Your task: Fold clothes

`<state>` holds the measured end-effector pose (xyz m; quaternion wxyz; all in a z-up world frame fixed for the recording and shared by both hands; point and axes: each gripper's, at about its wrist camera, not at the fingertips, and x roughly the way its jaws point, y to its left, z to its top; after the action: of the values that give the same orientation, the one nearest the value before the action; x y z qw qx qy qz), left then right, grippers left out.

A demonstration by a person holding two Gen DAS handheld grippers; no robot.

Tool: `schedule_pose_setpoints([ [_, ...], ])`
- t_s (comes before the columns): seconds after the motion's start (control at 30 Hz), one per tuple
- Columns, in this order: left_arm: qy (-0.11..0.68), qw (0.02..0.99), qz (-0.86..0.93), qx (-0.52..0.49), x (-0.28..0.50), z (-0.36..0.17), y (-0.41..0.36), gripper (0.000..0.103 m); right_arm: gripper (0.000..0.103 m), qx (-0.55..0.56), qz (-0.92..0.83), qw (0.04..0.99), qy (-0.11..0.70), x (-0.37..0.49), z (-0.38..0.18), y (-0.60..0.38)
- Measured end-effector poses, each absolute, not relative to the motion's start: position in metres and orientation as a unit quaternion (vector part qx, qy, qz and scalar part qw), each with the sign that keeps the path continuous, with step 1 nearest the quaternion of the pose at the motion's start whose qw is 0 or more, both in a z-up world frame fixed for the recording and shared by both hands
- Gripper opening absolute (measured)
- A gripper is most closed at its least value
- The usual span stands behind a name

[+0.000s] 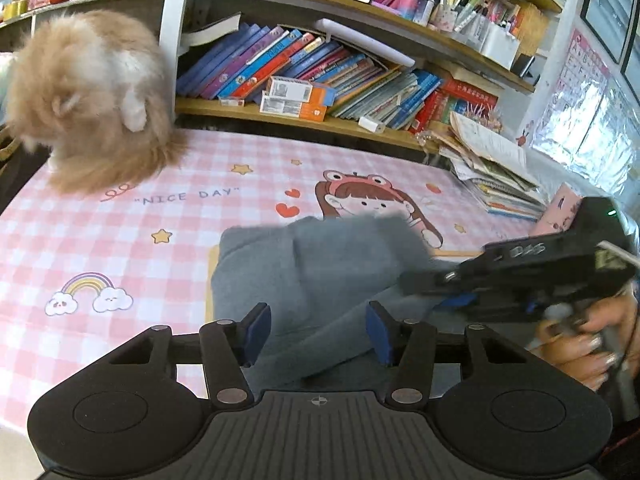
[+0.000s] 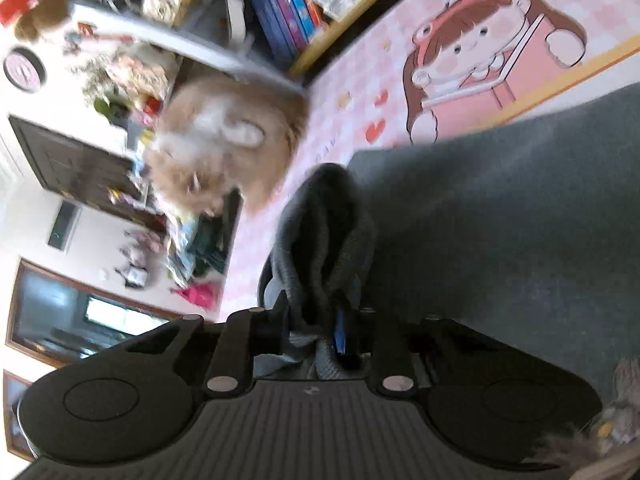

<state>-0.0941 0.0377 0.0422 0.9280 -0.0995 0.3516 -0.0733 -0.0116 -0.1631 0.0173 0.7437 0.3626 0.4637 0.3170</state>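
Observation:
A grey garment (image 1: 320,280) lies partly folded on the pink checked table mat (image 1: 120,240). My left gripper (image 1: 316,332) is open just above its near edge, blue pads apart, holding nothing. My right gripper (image 2: 316,332) is shut on a bunched ribbed cuff or hem of the grey garment (image 2: 324,232) and lifts it over the rest of the cloth (image 2: 500,220). In the left wrist view the right gripper's black body (image 1: 520,276) comes in from the right over the garment, held by a hand (image 1: 588,340).
A fluffy orange and white cat (image 1: 88,104) sits at the mat's far left corner and also shows in the right wrist view (image 2: 228,140). Bookshelves (image 1: 320,72) line the back. A pile of books and papers (image 1: 488,168) lies at the far right.

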Motion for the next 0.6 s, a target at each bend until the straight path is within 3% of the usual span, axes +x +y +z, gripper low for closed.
schedule_pose_setpoints([
  [0.13, 0.369, 0.92, -0.087, -0.098, -0.091, 0.03, 0.039, 0.051, 0.021, 0.313, 0.226, 0.766, 0.513, -0.007, -0.01, -0.167],
  [0.2, 0.371, 0.919, -0.092, -0.096, -0.089, 0.028, 0.04, 0.05, 0.026, 0.343, 0.228, 0.752, 0.514, -0.006, -0.022, -0.171],
  [0.4, 0.373, 0.917, -0.11, -0.092, -0.084, 0.024, 0.041, 0.022, 0.04, 0.338, 0.213, 0.76, 0.512, -0.013, -0.011, -0.174],
  [0.43, 0.372, 0.917, -0.114, -0.092, -0.083, 0.023, 0.041, 0.02, 0.04, 0.342, 0.208, 0.762, 0.509, -0.015, -0.01, -0.175],
  [0.5, 0.378, 0.914, -0.123, -0.085, -0.081, 0.02, 0.039, 0.015, 0.019, 0.361, 0.215, 0.749, 0.512, -0.014, -0.013, -0.174],
  [0.6, 0.383, 0.913, -0.123, -0.072, -0.079, 0.018, 0.04, 0.014, 0.017, 0.403, 0.241, 0.726, 0.502, -0.016, -0.006, -0.171],
])
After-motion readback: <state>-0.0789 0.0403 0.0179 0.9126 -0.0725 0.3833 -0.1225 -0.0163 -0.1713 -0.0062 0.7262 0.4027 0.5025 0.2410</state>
